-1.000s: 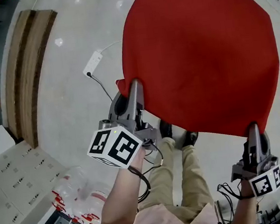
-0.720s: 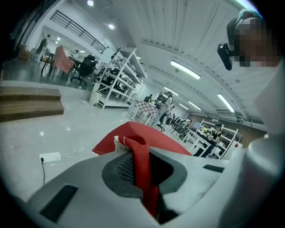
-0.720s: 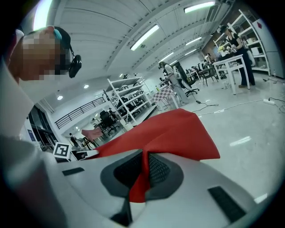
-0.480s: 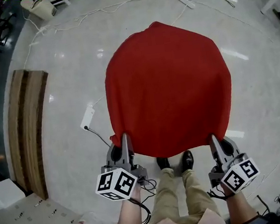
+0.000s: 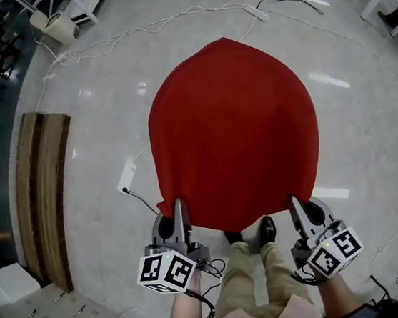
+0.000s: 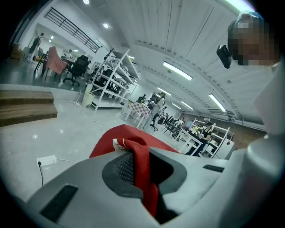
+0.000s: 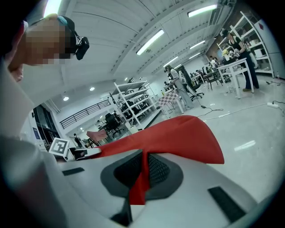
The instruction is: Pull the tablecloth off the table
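Head view: light, limp red tablecloth (image 5: pixel 233 132) fills frame centre; left gripper (image 5: pixel 178 209) and right gripper (image 5: pixel 294 204) each pinch a near corner.

Open floor (image 5: pixel 358 135) right of tablecloth (image 5: pixel 235 128); wooden platform (image 5: pixel 41 188) along left; power strip (image 5: pixel 127 176) and cable near left tool (image 5: pixel 178 205); cords (image 5: pixel 167 16) across far floor.

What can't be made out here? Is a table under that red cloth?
Head view: the red tablecloth hides whatever lies beneath; no table can be confirmed.
Head view: the cloth's near edge covers part of the person's shoes.
Gripper views: the left gripper and right gripper block the view below; distant people are too small.
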